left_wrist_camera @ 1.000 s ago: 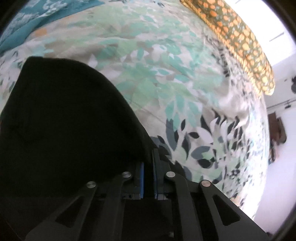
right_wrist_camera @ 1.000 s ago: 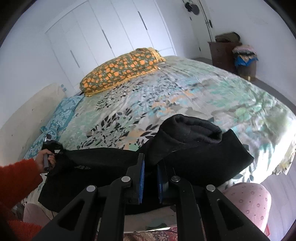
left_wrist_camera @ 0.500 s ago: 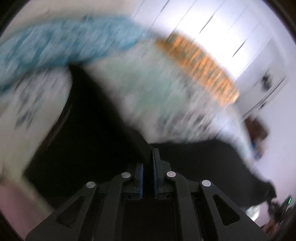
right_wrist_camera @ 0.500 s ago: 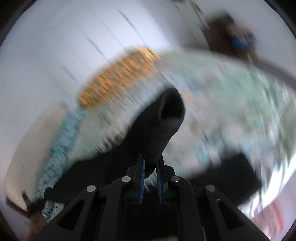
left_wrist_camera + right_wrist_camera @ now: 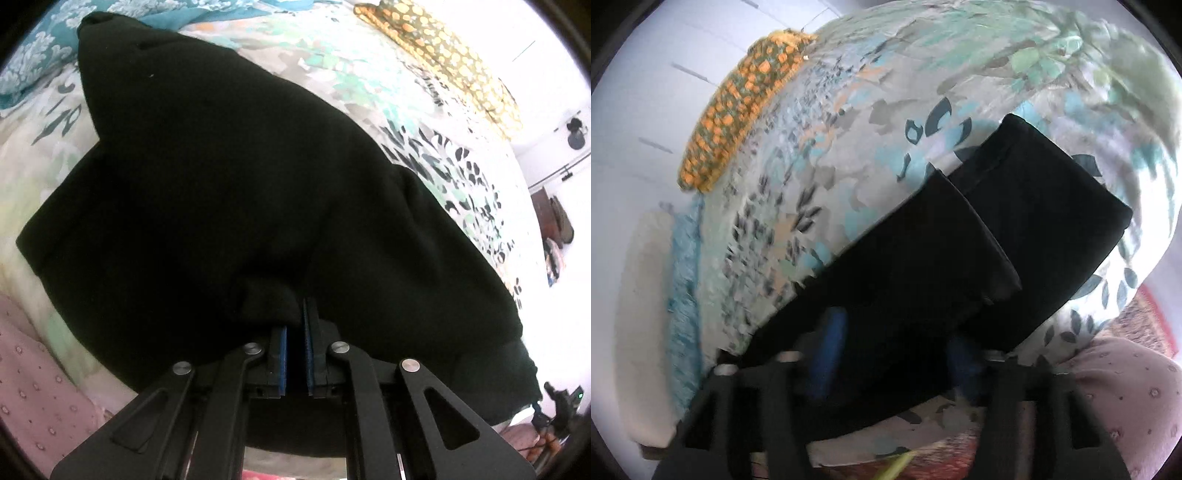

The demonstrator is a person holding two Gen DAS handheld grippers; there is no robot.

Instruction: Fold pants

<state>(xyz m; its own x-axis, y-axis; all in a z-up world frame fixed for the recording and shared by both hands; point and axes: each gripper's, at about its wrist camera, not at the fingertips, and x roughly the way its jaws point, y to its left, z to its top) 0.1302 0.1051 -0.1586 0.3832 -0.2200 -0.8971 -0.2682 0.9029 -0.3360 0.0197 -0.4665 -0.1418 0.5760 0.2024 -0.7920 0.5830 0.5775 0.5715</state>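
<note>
The black pants (image 5: 229,177) lie on a leaf-patterned bedspread (image 5: 369,74). In the left wrist view my left gripper (image 5: 295,332) is shut on a bunched edge of the pants, its blue pads close together. In the right wrist view the pants (image 5: 960,251) lie folded over, one layer on another, running from lower left to upper right. My right gripper (image 5: 897,350) is open, its blue pads (image 5: 831,332) wide apart over the near edge of the fabric; the view is blurred.
An orange-dotted pillow (image 5: 738,103) lies at the head of the bed, also in the left wrist view (image 5: 450,55). A teal pillow (image 5: 33,66) lies at the far left. A pink dotted cover (image 5: 1126,398) sits by the bed's near edge. A dresser (image 5: 554,221) stands by the wall.
Both grippers swung fast across the bed, carrying the pants over into a fold. My right gripper has let go and opened. My left gripper still grips the fabric.
</note>
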